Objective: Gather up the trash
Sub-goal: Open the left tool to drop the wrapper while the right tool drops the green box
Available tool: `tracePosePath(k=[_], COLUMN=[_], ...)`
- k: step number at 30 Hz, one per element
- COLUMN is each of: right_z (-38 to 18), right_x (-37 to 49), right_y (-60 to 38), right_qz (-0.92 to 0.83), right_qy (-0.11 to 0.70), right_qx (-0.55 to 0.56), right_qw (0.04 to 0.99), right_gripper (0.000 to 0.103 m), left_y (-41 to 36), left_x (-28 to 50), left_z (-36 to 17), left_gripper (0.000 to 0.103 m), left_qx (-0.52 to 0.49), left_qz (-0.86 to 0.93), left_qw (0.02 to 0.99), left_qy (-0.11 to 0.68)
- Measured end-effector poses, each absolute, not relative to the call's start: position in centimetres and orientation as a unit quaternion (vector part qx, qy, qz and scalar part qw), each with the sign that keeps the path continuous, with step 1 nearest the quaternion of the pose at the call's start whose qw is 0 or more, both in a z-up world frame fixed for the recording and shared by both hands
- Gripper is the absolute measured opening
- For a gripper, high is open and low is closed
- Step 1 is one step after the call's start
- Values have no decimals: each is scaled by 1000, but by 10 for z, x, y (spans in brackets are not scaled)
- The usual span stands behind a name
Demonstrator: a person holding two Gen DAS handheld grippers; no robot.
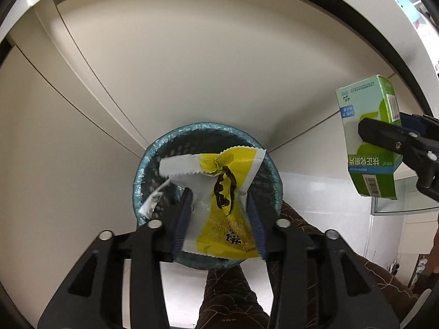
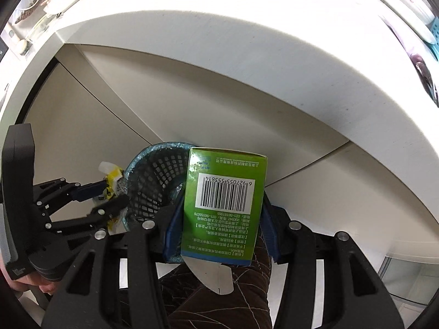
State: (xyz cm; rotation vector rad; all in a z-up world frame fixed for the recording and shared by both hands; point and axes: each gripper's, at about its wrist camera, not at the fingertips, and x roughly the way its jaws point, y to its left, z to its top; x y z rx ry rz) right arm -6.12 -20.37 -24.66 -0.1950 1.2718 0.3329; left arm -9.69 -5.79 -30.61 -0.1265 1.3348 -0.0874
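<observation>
Below the white counter: label lines follow, largest thing first.
Cabinet front (image 1: 170, 87): cream panels were seen filling the upper half of both views, under the counter edge (image 2: 247, 63).
Waste bin (image 1: 153, 148): a round mesh basket lined with a blue-green bag was seen at lower centre of the left wrist view; in the right wrist view it sat at centre left (image 2: 148, 181), partly hidden behind the carton.
Bin contents: a crumpled white scrap (image 1: 152, 201) was seen against the inner left wall; the rest of the inside was hidden.
Green carton (image 2: 225, 205): a stiff, light cardboard box, judged easy to hold by its two narrow side walls; it was held barcode up at centre of the right wrist view, and at the right edge of the left wrist view (image 1: 367, 139).
Right gripper (image 2: 219, 219): the jaws were clamped on the carton's sides, above and just right of the bin.
Yellow wrapper (image 1: 219, 192): a thin, soft, slippery foil packet, judged nearly weightless and prone to crumple; it was best taken by pinching its flat body. It was held directly over the bin mouth.
Left gripper (image 1: 219, 213): the blue pads (image 1: 182, 219) lay against both edges of the wrapper, with the jaws partly apart; whether the grip was firm could not be told.
Dark patterned trouser leg (image 1: 230, 296): it was seen at the bottom, below the bin.
</observation>
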Motion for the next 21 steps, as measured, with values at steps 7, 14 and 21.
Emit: tracePosePath(k=[7,14,21], right_z=[-250,-248,-245], right_x=[-66,-61,-61], right_y=[-201,-202,-209], right_qz=[152,151,149], right_qy=[593,593,588], right_qx=[-87,-86,-75], right_qw=[786,786,791], right_gripper=[48,48,48], left_y=[-56,-55,-51], left_x=[-95,-93,-93], left_z=[-308,-305,-291], left_gripper=[67,90,97], left_qx=[-71,-81,-86], left_qz=[-38,-33,-32], left_qw=[785,789,801], left_qy=[614,608,592])
